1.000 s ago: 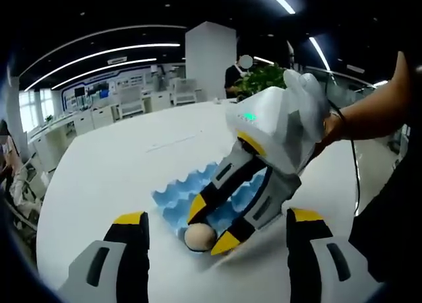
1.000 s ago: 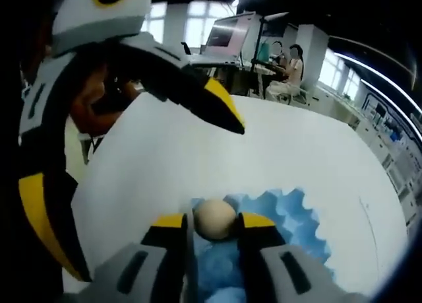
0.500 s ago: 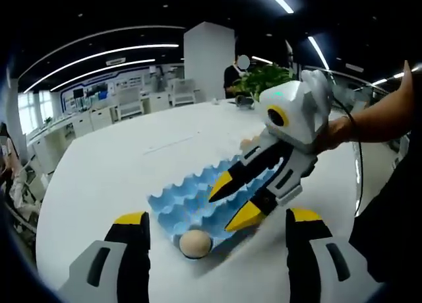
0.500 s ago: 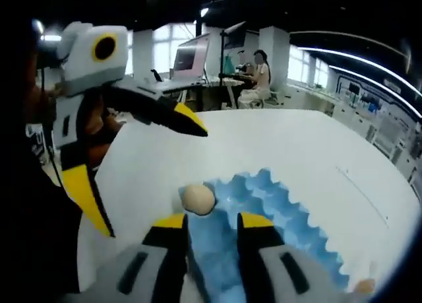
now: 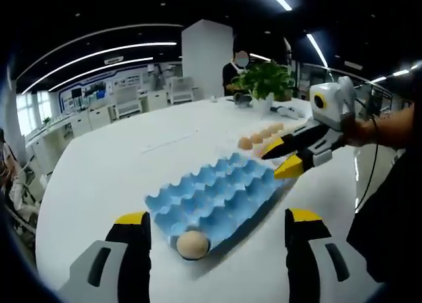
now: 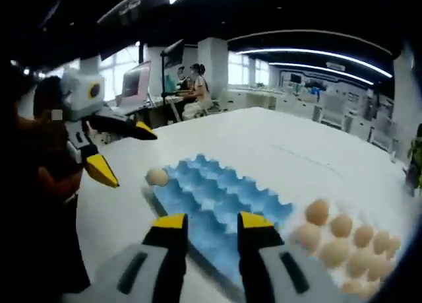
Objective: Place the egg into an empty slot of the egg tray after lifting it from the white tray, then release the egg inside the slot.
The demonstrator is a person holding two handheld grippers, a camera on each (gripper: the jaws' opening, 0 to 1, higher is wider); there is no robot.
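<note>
Egg rests in a corner slot, both grippers empty

Egg (image 5: pixel 192 243) sits at lower centre of the left gripper view, in a corner slot of the blue egg tray (image 5: pixel 217 194) on the white tabletop (image 5: pixel 119 164). Left gripper (image 5: pixel 214 267) frames it from the bottom edge, jaws wide apart. Right gripper (image 5: pixel 285 159), at centre right, is spread and empty, beside the spare eggs (image 6: pixel 343 240). One placement looks complete. Next, the right gripper likely needs to close gently on a spare egg.
</note>
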